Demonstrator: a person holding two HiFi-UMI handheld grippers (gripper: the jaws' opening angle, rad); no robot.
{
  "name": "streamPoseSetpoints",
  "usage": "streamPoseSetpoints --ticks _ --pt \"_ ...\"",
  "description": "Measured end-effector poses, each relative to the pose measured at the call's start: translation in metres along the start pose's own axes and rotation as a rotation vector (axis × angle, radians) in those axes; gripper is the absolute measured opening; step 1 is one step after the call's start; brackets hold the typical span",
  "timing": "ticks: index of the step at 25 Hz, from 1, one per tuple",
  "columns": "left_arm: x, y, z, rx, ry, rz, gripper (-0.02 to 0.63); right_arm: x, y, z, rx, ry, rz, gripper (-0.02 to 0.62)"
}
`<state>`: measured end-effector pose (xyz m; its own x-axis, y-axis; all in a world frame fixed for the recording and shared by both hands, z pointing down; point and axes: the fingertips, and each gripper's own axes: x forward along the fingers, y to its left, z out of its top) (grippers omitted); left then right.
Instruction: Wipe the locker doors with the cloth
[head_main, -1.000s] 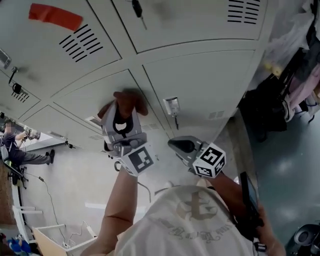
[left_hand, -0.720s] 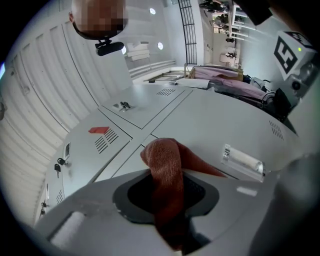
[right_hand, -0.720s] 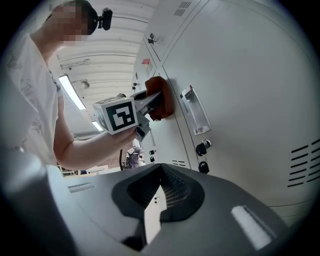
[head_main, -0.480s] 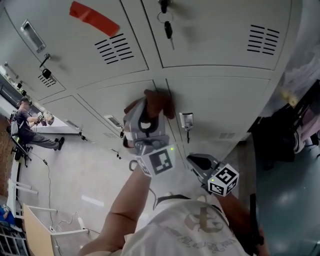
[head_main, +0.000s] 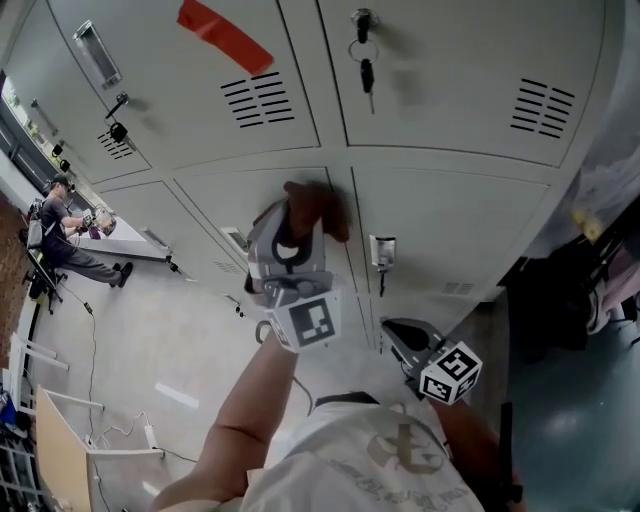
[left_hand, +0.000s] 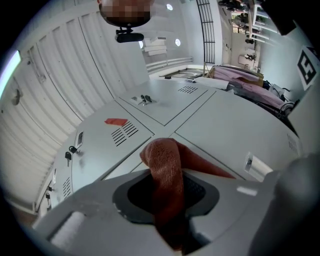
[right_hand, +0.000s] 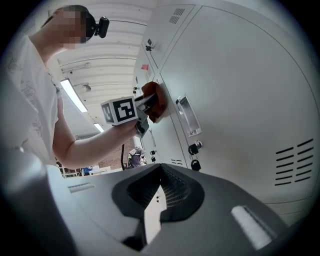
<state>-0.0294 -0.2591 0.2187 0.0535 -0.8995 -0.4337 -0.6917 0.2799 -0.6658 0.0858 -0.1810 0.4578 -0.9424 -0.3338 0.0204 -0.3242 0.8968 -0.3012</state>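
A person stands facing a bank of pale grey locker doors (head_main: 450, 230), seen from overhead. The left gripper (head_main: 292, 228) has its fingers closed on a rust-red cloth (head_main: 314, 204), pinching a bunched fold, and the wad is pressed to the seam between two lower doors, just left of a small label holder (head_main: 381, 250). In the left gripper view the cloth (left_hand: 166, 165) looks coarsely woven, soft and limp, with its free end spilling forward over the fingers. It is probably light. It seems best held deep in a thick fold, so that rubbing on the smooth painted metal does not drag it free. The right gripper (head_main: 396, 329) hangs lower, off the doors, its fingers all but together and empty.
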Motion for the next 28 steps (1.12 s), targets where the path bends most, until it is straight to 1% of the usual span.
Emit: streamPoseSetpoints --ticks 2,5,6,9,11,12,15,16,19,20,24,28 --pt "-0.002 0.007 -0.008 0.020 0.009 -0.012 0.114 0.009 0.004 0.003 -0.008 -0.003 0.007 0.008" --pt "-0.006 0.015 -0.018 0.004 0.000 -0.025 0.114 0.024 0.012 0.004 -0.012 0.003 0.005 0.008" --pt "-0.005 0.023 -0.018 0.011 -0.020 -0.021 0.114 0.033 0.014 0.005 -0.020 0.004 0.011 0.008" --pt "-0.001 0.047 -0.018 0.032 -0.102 0.024 0.114 0.063 0.012 0.016 -0.078 -0.002 0.047 0.008" --pt "0.000 0.048 -0.018 0.054 -0.129 0.006 0.115 0.071 0.014 0.018 -0.092 0.008 0.037 0.008" --pt "-0.001 0.046 -0.022 0.051 -0.117 -0.009 0.115 0.074 0.018 0.017 -0.089 0.014 0.029 0.008" --pt "-0.008 0.052 -0.050 -0.053 -0.023 0.003 0.114 0.088 0.028 0.013 -0.073 0.027 0.034 0.008" --pt "-0.010 0.054 -0.055 -0.055 -0.015 0.004 0.115 0.092 0.030 0.010 -0.067 0.033 0.036 0.008" --pt "-0.011 0.061 -0.059 -0.002 -0.023 -0.004 0.115 0.101 0.034 0.006 -0.057 0.049 0.038 0.008" --pt "-0.011 0.064 -0.062 0.001 -0.022 -0.001 0.115 0.103 0.034 0.005 -0.056 0.051 0.038 0.008" --pt "-0.015 0.079 -0.077 -0.058 -0.008 0.027 0.115 0.111 0.038 0.003 -0.060 0.061 0.036 0.008" --pt "-0.019 0.094 -0.091 -0.089 -0.011 0.049 0.115 0.119 0.040 0.002 -0.073 0.073 0.043 0.008"
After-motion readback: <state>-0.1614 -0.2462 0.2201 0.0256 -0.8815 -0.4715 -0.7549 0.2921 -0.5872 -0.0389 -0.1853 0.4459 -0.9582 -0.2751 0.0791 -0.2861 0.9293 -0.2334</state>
